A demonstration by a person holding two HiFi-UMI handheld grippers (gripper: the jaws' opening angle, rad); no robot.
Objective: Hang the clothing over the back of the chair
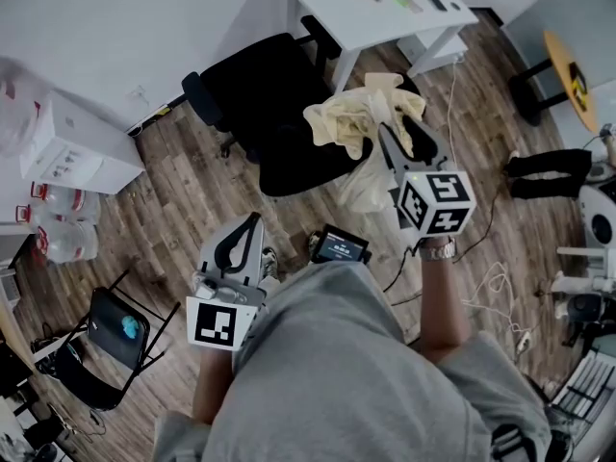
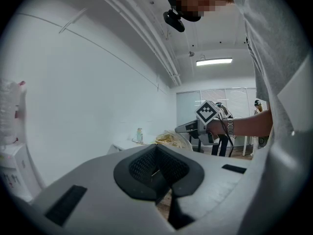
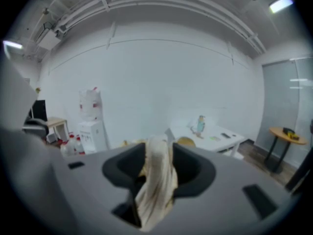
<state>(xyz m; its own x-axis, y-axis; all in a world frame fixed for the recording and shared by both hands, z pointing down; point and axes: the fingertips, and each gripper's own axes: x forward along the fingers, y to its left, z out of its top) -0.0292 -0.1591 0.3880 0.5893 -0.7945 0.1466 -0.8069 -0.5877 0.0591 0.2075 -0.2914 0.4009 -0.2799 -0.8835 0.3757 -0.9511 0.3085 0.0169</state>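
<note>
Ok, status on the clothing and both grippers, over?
Right gripper shut on cream clothing, held up over black chair. Left gripper shut, empty, low by the body. Clothing not yet draped; nothing seen blocking the chair.

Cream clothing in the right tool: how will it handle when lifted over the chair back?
Likely floppy: the clothing sags in folds from the right tool and hangs limp between its jaws. Probably light, since one pinch carries it. Bunched like this, it may slide off the chair unless spread.
</note>
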